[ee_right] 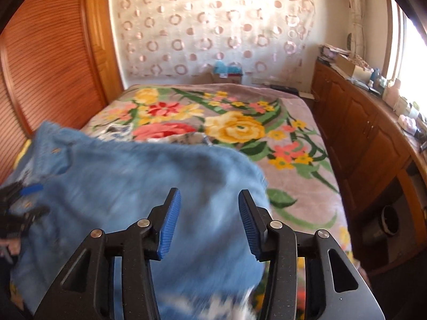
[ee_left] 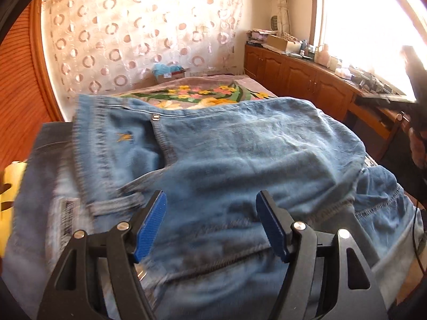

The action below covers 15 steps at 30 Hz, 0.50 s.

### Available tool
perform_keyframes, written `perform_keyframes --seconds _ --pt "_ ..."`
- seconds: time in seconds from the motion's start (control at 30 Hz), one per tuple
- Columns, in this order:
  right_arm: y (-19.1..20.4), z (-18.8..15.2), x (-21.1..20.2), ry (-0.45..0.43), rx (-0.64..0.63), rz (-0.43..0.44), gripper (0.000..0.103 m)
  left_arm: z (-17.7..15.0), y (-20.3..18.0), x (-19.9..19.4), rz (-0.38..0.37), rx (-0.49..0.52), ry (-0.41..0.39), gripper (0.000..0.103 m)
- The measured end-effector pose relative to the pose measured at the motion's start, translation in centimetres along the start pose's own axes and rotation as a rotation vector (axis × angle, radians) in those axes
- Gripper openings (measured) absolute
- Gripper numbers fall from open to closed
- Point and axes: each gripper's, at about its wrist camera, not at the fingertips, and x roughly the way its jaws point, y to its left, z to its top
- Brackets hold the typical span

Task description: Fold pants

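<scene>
Pants (ee_left: 226,154) folded, waistband leftward

Light blue denim pants (ee_left: 240,146) with a tiny orange stitched mark, sitting on a greyish blanket (ee_right: 301,112) covered in yellow, red and pink flowers with green leaves, plus pink-ringed curtain (ee_right: 213,26) behind.

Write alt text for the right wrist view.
The open right gripper hangs over blurred blue denim pants lying on a floral blanket, nothing between its blue pads. Wooden cabinets line the right wall.
</scene>
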Motion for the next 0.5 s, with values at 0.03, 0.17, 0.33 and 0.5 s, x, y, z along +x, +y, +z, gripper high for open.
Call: perform_keyframes --seconds 0.03,0.17,0.33,0.5 --pt "0.4 -0.8 -0.7 0.002 -0.002 0.003 0.046 -0.4 0.2 -1.0 0.009 -0.004 -0.006 0.069" --pt "2.1 -3.8 -2.8 0.006 -0.012 0.011 0.047 -1.8 1.1 -3.8 0.030 -0.015 -0.020 0.069" --pt "3.5 -7.3 -5.1 -0.012 0.003 0.019 0.047 -4.6 1.7 -7.0 0.078 -0.015 -0.039 0.069" --pt "4.7 -10.7 -6.9 -0.019 -0.005 -0.003 0.047 -7.6 2.9 -8.4 0.110 -0.022 -0.022 0.069"
